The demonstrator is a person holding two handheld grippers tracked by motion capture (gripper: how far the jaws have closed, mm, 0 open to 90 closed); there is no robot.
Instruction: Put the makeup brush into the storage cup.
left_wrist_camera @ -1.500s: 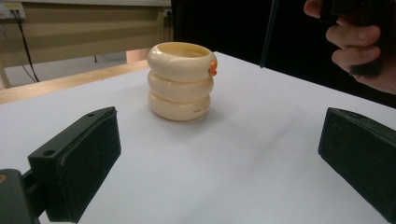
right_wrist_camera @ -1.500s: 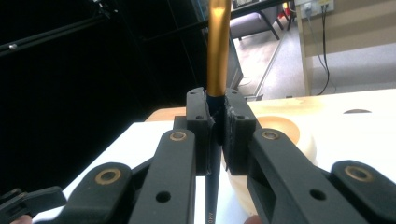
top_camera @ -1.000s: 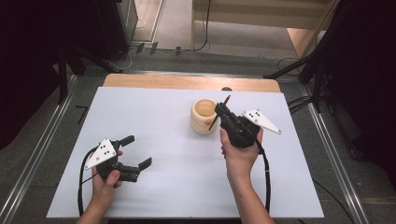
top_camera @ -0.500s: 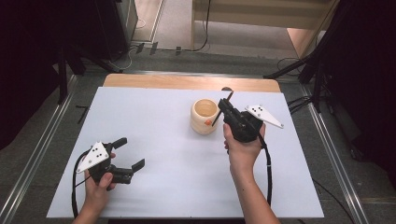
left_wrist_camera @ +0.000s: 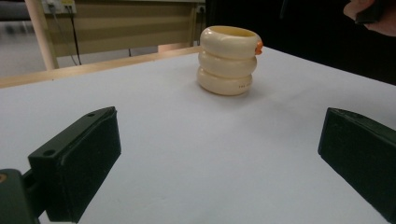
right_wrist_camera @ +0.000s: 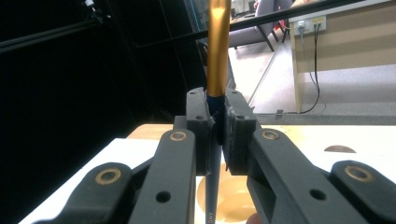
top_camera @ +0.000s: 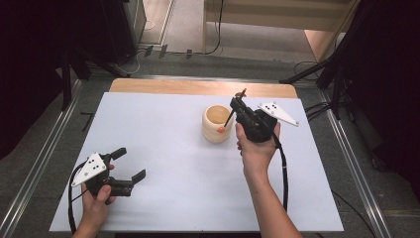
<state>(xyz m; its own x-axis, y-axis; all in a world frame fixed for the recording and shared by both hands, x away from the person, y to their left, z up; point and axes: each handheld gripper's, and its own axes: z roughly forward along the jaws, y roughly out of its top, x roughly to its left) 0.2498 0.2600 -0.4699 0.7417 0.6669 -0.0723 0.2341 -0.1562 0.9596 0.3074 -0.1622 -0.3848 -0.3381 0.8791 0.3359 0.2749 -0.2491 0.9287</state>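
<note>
Hands at the near edge of the white table (top_camera: pixel 173 129) are each holding a two-jaw gripper. Nearest, the left gripper (top_camera: pixel 130 164) is hovering low over the table's near left part, its jaws standing wide apart with nothing between them; in the left gripper view its two black pads (left_wrist_camera: pixel 79 158) are framing bare table, and the cream ribbed holder (left_wrist_camera: pixel 228 60) is standing upright well beyond them, slightly toward the right pad, with a small orange bit at its rim. Farther off, the right hand (top_camera: pixel 256 148) is raising the right gripper (top_camera: pixel 236 103) just beside that holder (top_camera: pixel 217 124), on its right side and above its rim. Its jaws are clamped tight on a slim pen (right_wrist_camera: pixel 217 51): in the right gripper view the gold upper part of the barrel is rising straight up out of the closed pads, while the dark lower part is running down between the gripper's arms toward the holder's open mouth (right_wrist_camera: pixel 229 196) below. From above, the pen (top_camera: pixel 229 118) is slanting down from the jaws into the holder's opening. Beyond the right gripper, the table's wooden far edge (top_camera: pixel 163 87) is showing.
</note>
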